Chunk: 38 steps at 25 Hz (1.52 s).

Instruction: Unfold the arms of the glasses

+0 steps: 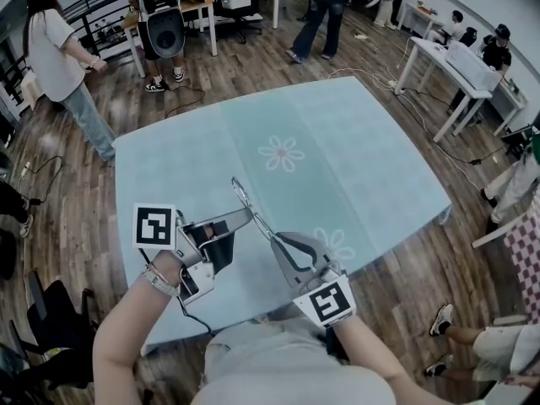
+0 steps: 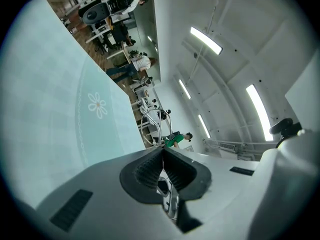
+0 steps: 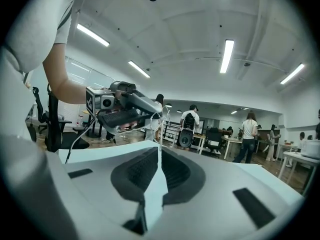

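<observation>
R gripper (image 3: 159, 151) nips glasses (image 1: 250, 205) over teal cloth (image 1: 354, 159) (daisies (image 1: 282, 153)); wood floor (image 1: 253, 57).

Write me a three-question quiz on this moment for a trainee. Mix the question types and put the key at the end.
1. True or false: the glasses lie flat on the tablecloth.
2. Of the left gripper and the right gripper, which is shut on the glasses? A) the left only B) the right only C) both
3. Fill in: the tablecloth is printed with ____.

Key
1. False: they are held up above the tablecloth, between the two grippers.
2. C: each gripper view shows its jaws closed on a thin part of the frame.
3. flowers
</observation>
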Motion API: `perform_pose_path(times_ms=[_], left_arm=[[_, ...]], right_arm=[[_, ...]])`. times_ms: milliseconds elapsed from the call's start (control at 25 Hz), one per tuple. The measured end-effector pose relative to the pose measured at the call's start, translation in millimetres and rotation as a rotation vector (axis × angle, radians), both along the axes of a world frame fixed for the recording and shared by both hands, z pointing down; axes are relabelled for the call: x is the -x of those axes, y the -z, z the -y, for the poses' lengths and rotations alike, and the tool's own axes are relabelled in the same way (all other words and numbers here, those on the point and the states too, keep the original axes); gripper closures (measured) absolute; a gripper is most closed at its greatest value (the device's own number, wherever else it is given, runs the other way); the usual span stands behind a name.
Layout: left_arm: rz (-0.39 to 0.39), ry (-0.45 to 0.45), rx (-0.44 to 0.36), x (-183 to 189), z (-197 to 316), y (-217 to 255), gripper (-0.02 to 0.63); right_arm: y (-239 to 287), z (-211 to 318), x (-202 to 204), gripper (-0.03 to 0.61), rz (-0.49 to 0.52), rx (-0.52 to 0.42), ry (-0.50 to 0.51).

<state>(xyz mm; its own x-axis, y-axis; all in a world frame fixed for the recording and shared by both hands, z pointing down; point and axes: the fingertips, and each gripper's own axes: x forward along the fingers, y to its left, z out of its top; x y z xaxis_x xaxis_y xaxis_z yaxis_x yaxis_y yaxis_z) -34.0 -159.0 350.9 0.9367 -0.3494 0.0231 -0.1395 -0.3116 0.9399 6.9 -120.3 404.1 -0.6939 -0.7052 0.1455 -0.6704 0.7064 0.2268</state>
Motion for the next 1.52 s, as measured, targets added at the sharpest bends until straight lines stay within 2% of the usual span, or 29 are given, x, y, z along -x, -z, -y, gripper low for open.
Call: perform_pose_path(times_ms=[40, 240, 880, 1160, 1520], left_arm=[[-0.006, 0.003, 0.005, 0.0, 0.5, 0.4, 0.603], [-0.014, 0.004, 0.015, 1.3, 1.9, 2.4, 0.604], [0.002, -0.034, 0.025, 2.9, -5.8, -4.8, 0.603], [0.012, -0.057, 0.036, 1.4, -8.1, -5.2, 0.604], [0.02, -0.071, 0.055, -0.2, -17.6, -13.2, 0.603]], right_arm=[[0.2, 0.0, -0.5, 0.558, -0.003, -0.002, -0.001], [3.7, 1.7, -1.5, 0.561, -0.001, -0.008, 0.004], [4.1, 6.5, -16.3, 0.56, 0.038, -0.006, -0.038], [11.8, 10.8, -28.1, 0.56, 0.092, 0.004, -0.072], [11.2, 13.4, -40.0, 0.56, 0.097, 0.005, -0.107]])
